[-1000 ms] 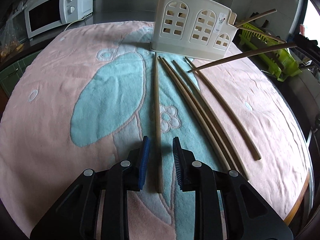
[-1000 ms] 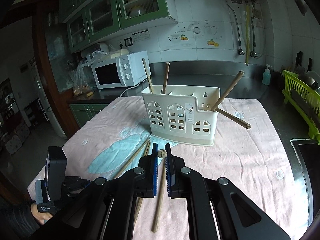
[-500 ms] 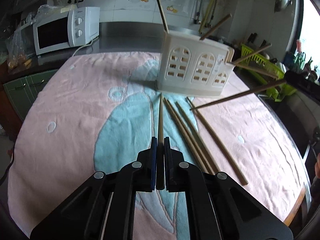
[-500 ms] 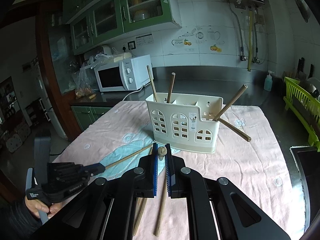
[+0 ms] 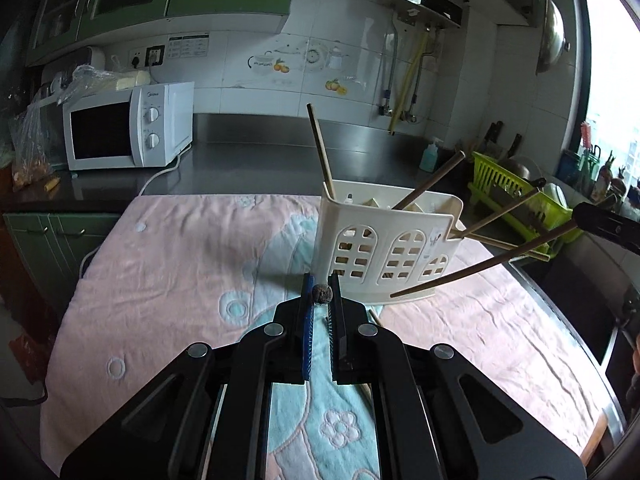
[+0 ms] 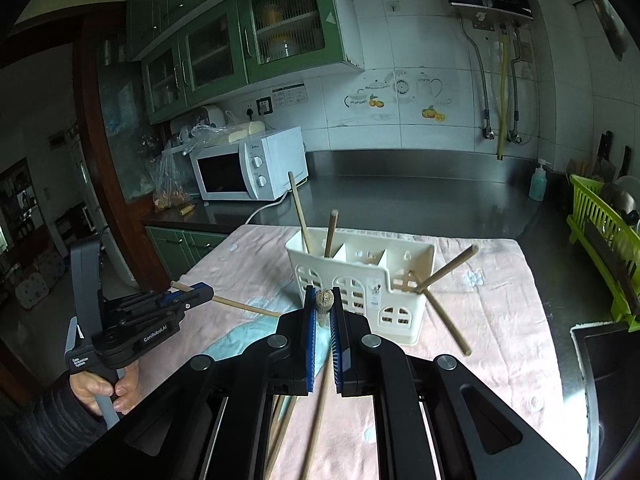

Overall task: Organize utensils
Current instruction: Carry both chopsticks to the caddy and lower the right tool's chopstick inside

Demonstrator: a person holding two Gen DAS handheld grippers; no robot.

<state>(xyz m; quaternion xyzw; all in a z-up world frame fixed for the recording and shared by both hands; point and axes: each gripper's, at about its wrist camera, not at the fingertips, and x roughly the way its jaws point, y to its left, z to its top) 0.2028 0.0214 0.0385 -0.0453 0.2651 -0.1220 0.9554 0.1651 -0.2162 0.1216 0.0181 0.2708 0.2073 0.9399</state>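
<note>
The left tongs are clamped on a long, thin brown wooden chopstick seen end-on, and the right tongs pinch a second wooden chopstick the same way, both lifted off the pink and teal towel on the tabletop. The cream plastic utensil caddy with arched cut-outs stands just beyond the left tongs at one o'clock, and at twelve o'clock from the right. Both sticks point along the tongs toward it, so each must tip upright to drop in.

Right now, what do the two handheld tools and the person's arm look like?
Both tools are matte black, angular linkages with round silver pivot bolts. The left tool and the right tool carry ribbed blue pads on their inner faces. Seen from the right wrist, the left tool has a grey handle and white lettering, "GenRobot.AI". The sleeve is dark.
</note>
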